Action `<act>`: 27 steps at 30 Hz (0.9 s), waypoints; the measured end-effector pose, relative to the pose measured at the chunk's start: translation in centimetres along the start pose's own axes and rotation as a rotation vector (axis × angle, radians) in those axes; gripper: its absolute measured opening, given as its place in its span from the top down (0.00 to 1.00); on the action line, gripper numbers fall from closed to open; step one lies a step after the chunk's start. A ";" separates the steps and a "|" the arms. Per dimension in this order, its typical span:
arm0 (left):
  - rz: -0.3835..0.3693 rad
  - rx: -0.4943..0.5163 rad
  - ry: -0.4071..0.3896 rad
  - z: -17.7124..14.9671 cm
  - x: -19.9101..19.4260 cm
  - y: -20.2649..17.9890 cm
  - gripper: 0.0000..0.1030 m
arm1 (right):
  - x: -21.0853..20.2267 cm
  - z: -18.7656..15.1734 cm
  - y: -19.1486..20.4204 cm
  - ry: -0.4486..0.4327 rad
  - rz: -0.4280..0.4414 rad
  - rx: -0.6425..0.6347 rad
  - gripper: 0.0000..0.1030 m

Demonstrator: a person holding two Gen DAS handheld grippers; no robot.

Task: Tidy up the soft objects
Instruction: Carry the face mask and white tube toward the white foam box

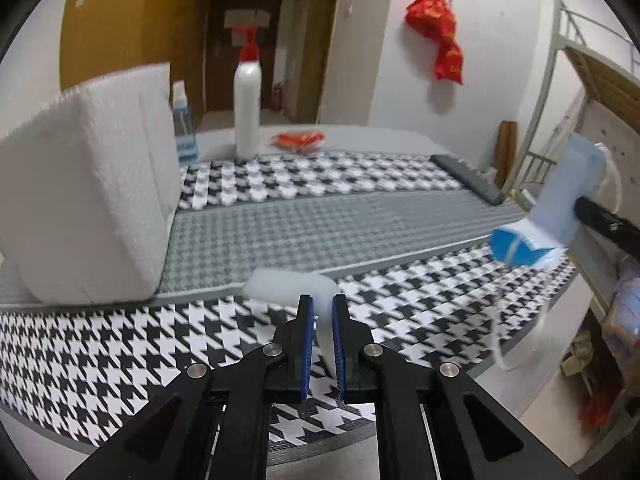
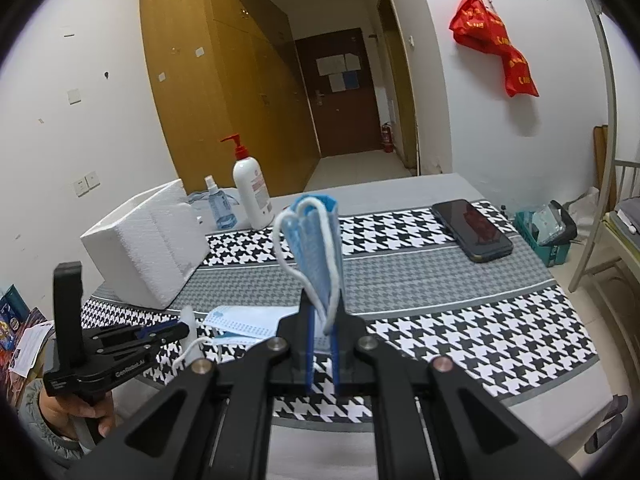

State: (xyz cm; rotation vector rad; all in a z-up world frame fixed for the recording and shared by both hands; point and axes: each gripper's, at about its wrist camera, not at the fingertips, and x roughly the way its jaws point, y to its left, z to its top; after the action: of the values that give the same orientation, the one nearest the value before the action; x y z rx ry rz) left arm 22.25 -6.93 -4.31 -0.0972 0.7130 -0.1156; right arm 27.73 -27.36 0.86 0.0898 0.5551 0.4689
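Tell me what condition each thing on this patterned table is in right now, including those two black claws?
Left gripper: shut on a white, translucent soft piece.
Right gripper: shut on a folded blue face mask, held upright.
Second face mask: lying flat on the table.
Foam block: standing on the table.
Pump bottle: upright.
Spray bottle: upright.
Phone: lying flat, screen dark.

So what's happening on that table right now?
A person is sorting face masks with two handheld grippers. The right gripper is shut on a folded blue mask, holding it upright above the houndstooth tablecloth. The left gripper is shut on another mask at the table's near edge, by the white foam block.
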 end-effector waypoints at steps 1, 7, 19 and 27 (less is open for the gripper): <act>-0.003 0.011 -0.013 0.1 -0.4 -0.1 0.91 | 0.0 0.0 0.2 -0.001 0.002 -0.003 0.91; -0.004 0.063 -0.080 0.6 -2.4 -0.2 0.91 | -0.5 -0.1 1.3 -0.007 0.010 -0.015 0.91; 0.024 0.104 -0.208 1.4 -7.5 1.2 0.90 | -1.8 -0.2 5.1 -0.039 0.042 -0.048 0.91; 0.049 0.113 -0.273 1.3 -10.4 2.7 0.90 | -2.2 -0.3 7.4 -0.062 0.082 -0.061 0.91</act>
State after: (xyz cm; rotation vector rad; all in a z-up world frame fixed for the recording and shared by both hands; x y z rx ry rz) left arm 15.44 -2.76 3.03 0.0131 0.4348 -0.0935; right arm 22.95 -21.74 3.18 0.0688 0.4773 0.5604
